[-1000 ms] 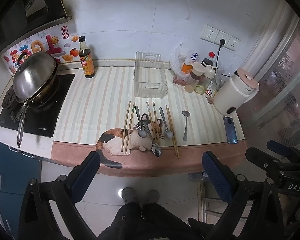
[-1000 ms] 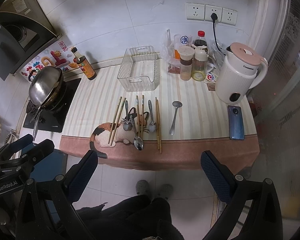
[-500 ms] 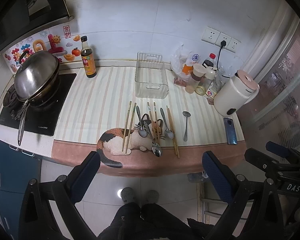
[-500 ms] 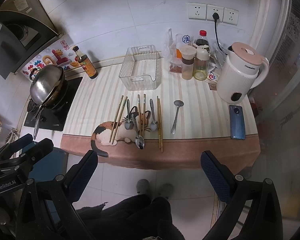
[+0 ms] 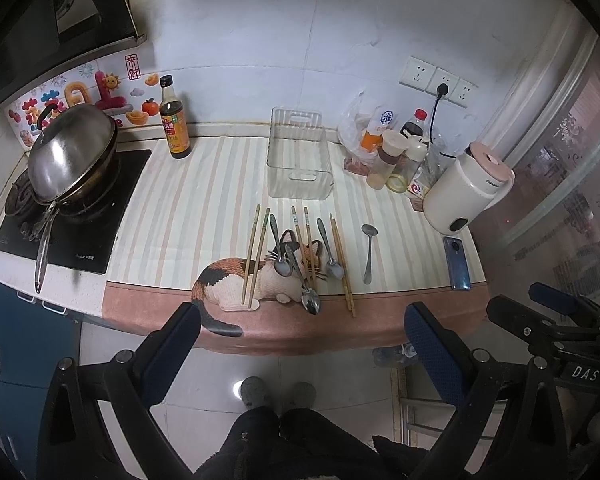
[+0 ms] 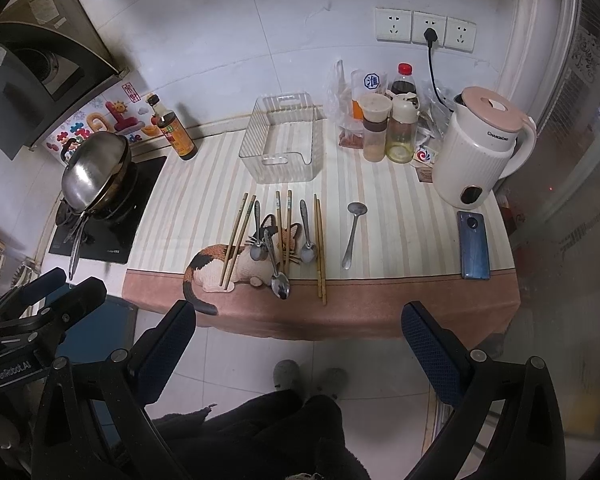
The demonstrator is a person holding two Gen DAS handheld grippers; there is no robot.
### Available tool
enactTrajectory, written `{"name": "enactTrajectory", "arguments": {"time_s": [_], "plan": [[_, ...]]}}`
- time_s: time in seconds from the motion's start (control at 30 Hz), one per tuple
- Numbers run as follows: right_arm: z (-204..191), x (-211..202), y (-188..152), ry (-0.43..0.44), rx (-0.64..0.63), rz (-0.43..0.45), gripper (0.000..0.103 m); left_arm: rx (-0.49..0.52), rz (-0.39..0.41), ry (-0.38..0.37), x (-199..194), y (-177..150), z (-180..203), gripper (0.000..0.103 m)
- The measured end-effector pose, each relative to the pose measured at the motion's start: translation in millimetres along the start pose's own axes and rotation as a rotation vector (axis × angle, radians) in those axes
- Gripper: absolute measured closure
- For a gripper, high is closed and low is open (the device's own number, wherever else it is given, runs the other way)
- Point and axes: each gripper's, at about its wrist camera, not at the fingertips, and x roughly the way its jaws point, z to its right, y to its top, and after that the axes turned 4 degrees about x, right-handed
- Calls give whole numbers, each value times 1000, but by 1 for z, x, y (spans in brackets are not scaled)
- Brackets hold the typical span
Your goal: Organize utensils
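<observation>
Both grippers, left [image 5: 300, 344] and right [image 6: 298, 340], spread wide, empty | chopsticks and spoons [image 5: 300, 256] lie well ahead of your fingertips, clear bin [image 5: 300, 164] beyond | descend along one chopstick pair, pinch mid-length.

Glossy metal spoons [image 6: 353, 234], wooden chopsticks [image 6: 320, 249], clear plastic bin [image 6: 283, 145]

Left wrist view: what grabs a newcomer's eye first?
The row of chopsticks and spoons laid out near the front edge of the striped counter mat, partly over its printed calico cat. Right behind them stands an empty clear plastic bin. A lidded steel wok sits on the stove at far left, and a white kettle at right.
</observation>
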Motion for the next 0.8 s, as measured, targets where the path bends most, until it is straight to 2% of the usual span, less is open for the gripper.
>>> {"name": "enactTrajectory", "arguments": {"time_s": [0.6, 0.7, 0.8], "plan": [[-1, -5, 11, 10, 0, 2, 0, -11, 17, 7, 0, 7, 0, 0], [1, -5, 13, 17, 12, 8, 0, -14, 51, 37, 6, 11, -2, 0], [10, 5, 20, 10, 53, 29, 0, -2, 124, 137, 16, 17, -6, 0]]}}
